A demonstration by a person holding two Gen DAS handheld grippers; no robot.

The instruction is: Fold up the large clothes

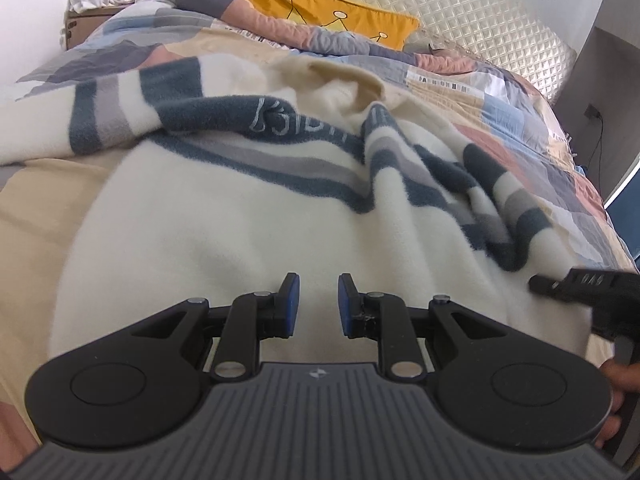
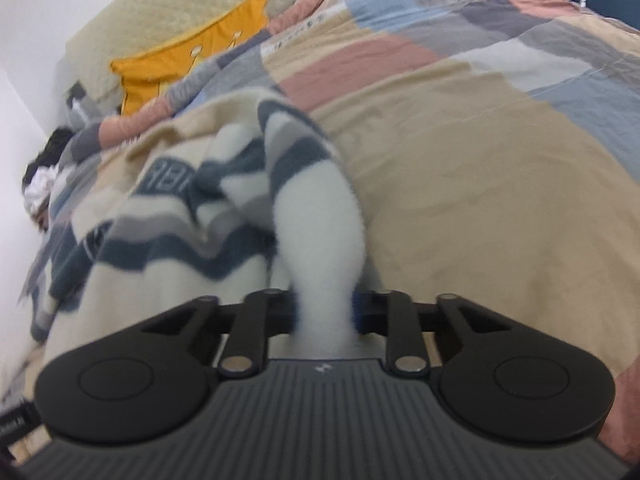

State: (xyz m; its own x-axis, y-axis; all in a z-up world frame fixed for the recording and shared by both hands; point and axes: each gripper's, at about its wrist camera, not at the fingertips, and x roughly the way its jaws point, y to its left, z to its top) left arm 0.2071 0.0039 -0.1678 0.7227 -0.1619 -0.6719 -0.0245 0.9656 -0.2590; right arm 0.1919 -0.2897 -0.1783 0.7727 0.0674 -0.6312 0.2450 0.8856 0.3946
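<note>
R claw (image 2: pixel 324 312) is clamped on the white sleeve end of the striped sweater (image 1: pixel 248 216), which runs fwd-left from it on the bed. L claw (image 1: pixel 318 304) is nearer the hem, jaws apart w/ nothing between, hem just ahead.

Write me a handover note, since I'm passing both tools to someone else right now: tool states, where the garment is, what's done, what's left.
Left tool: open, nothing between its pads, poised over the cream body of the striped sweater.
Right tool: shut on a bunched cream fold of the sweater at its right side.
Sweater: lies rumpled on the patchwork quilt, with its striped part creased and bunched; yellow pillow sits behind.
Done: right-side grasp only.
Left: grasp with the left tool, spread the sweater flat, then fold.
</note>
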